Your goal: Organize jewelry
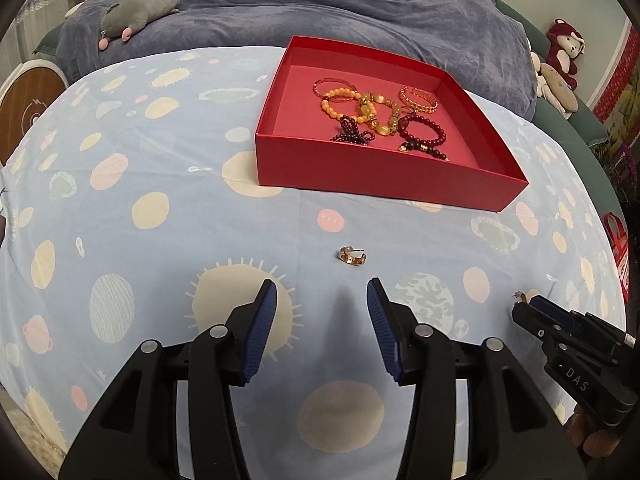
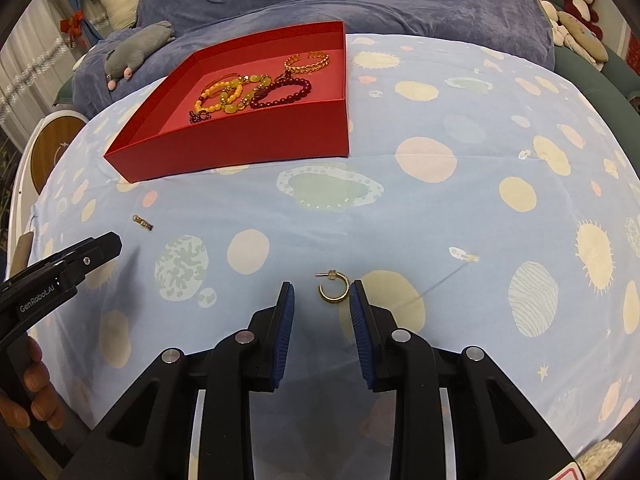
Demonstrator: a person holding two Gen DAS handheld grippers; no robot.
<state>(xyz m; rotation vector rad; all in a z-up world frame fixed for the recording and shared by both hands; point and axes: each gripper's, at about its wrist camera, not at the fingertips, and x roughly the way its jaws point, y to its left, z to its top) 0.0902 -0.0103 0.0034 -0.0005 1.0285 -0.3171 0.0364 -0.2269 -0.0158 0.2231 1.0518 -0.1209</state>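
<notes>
**Both grippers over loose earrings**

Right gripper (image 2: 322, 294) part open, gold hoop earring (image 2: 334, 290) between pads, ungripped. Left gripper (image 1: 322, 300) open, empty; second earring (image 1: 352, 256) just ahead on sheet (image 1: 160, 240). Farther: red box (image 1: 380, 176) holding bracelets (image 1: 384, 114).

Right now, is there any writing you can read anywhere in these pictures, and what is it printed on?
"GenRobot.AI": white lettering on the black body of the left hand-held gripper, seen from the right wrist view.
"- DAS": white lettering on the black body of the right hand-held gripper, seen from the left wrist view.
Faint lettering on the green planet print of the bedsheet: too small to read.
Red hangings at the room's right edge: too blurred to read.
</notes>
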